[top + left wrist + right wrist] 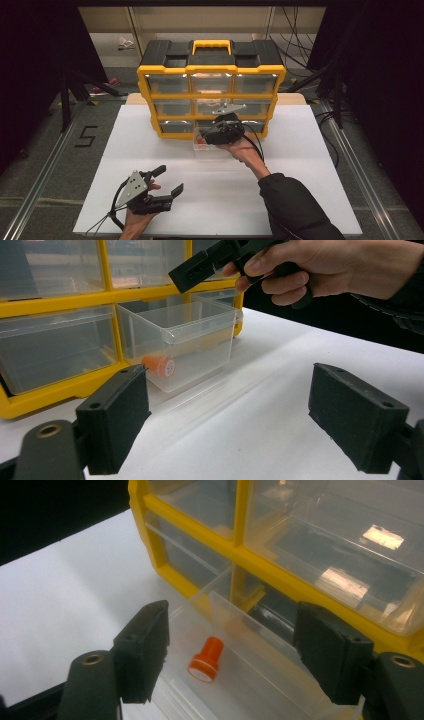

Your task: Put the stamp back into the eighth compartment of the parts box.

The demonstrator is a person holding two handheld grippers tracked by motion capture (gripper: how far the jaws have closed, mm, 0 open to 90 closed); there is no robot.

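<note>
I read just one mark from here, a dark numeral 5 on the grey floor left of my table.

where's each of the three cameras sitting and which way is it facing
High view: above the person's side, looking forward and down at the white table; shows both forearms, left gripper, right gripper.
Left gripper view: on the left gripper, facing the pulled-out clear plastic drawer.
Right gripper view: on the right gripper, looking down into that drawer.
Both gripper views share the small orange cylinder inside.
</note>
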